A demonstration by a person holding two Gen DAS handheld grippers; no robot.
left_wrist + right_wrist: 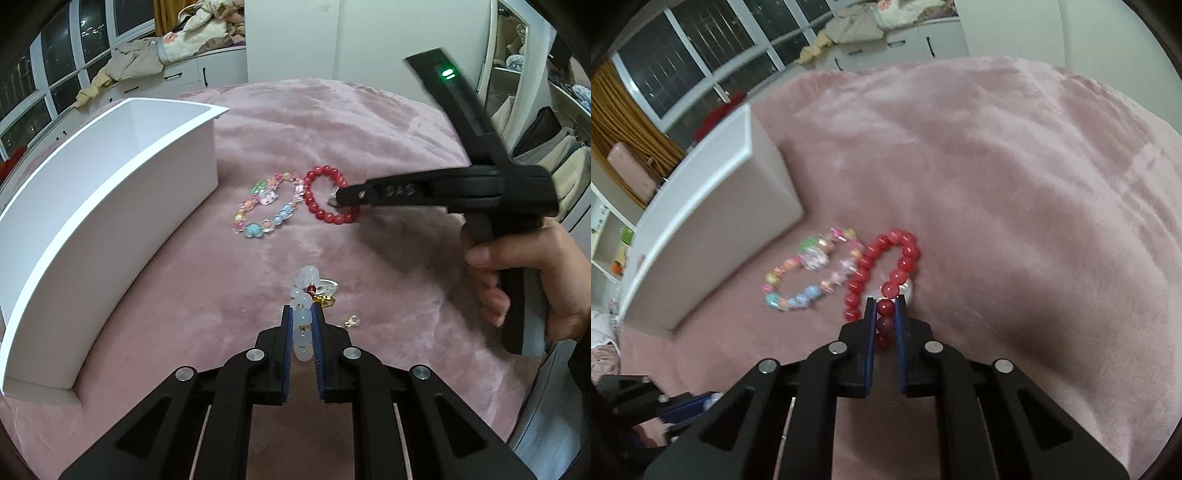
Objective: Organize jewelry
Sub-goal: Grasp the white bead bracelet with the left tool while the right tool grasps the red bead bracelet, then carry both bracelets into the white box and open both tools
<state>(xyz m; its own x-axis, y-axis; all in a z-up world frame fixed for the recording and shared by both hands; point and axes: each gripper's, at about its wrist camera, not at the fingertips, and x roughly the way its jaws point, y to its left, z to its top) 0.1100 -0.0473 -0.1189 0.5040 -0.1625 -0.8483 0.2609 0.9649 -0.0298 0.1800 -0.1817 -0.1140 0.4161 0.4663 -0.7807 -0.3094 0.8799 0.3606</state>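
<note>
Both pairs of fingers are clamped, our left gripper point(303, 325) on the white bead bracelet point(303, 314) and our right gripper point(885, 314) on the red bead bracelet point(882, 273), both on the pink blanket point(1015, 192) beside the multicolored bracelet point(264, 208) near the white box point(110, 206).

between the left gripper's point(303, 321) matt black fingers point(284, 325) sit milky, translucent white beads point(303, 332). glossy red round beads point(886, 314) lie between the right gripper's point(885, 310) blue-padded fingers point(900, 314). under both spreads a plush, soft pink blanket point(1015, 184), and left of the fingers stands a smooth matt white box point(92, 221).
</note>
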